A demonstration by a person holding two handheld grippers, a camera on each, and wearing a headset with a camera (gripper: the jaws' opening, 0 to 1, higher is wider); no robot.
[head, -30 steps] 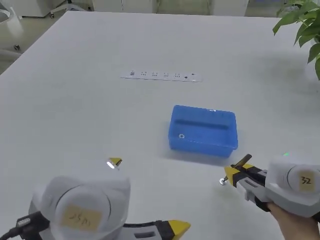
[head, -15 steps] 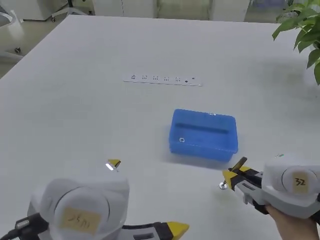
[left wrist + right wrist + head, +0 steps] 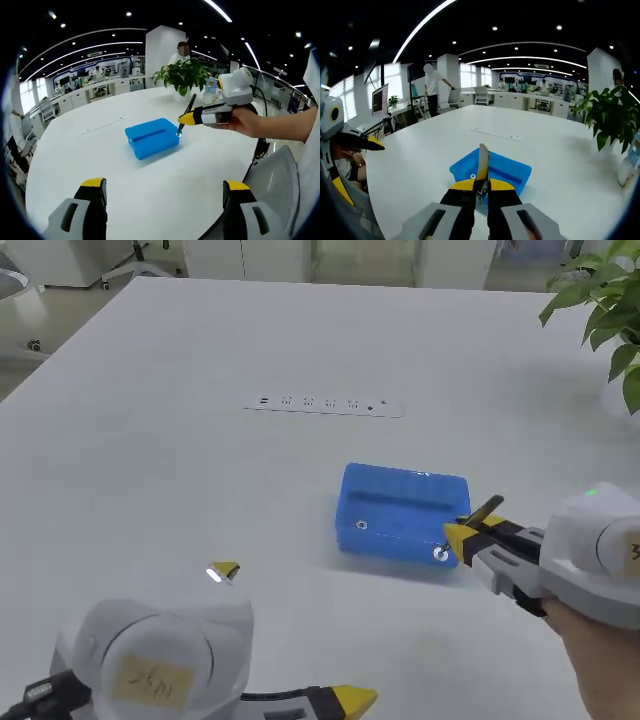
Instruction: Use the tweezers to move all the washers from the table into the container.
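Observation:
My right gripper [image 3: 463,538] is shut on the tweezers [image 3: 485,510], whose tip holds a small metal washer [image 3: 440,554] at the near right corner of the blue container [image 3: 405,475]. Another washer [image 3: 361,526] lies inside the container at its left. In the right gripper view the tweezers [image 3: 483,160] stick out from the closed jaws of the right gripper [image 3: 481,185] over the container [image 3: 505,170]. My left gripper [image 3: 290,633] stands open near the table's front edge, nothing between its jaws. The left gripper view shows the left gripper [image 3: 164,185] facing the container [image 3: 151,137] and the tweezers [image 3: 187,112].
A white power strip [image 3: 322,404] lies on the table beyond the container. A potted plant [image 3: 600,310] stands at the far right. A person [image 3: 432,85] stands past the table's far left side. White tabletop [image 3: 150,470] stretches to the left.
My right gripper has lifted the tweezers with the washer off the table and moved forward to the container's near right corner. The left gripper has stayed put.

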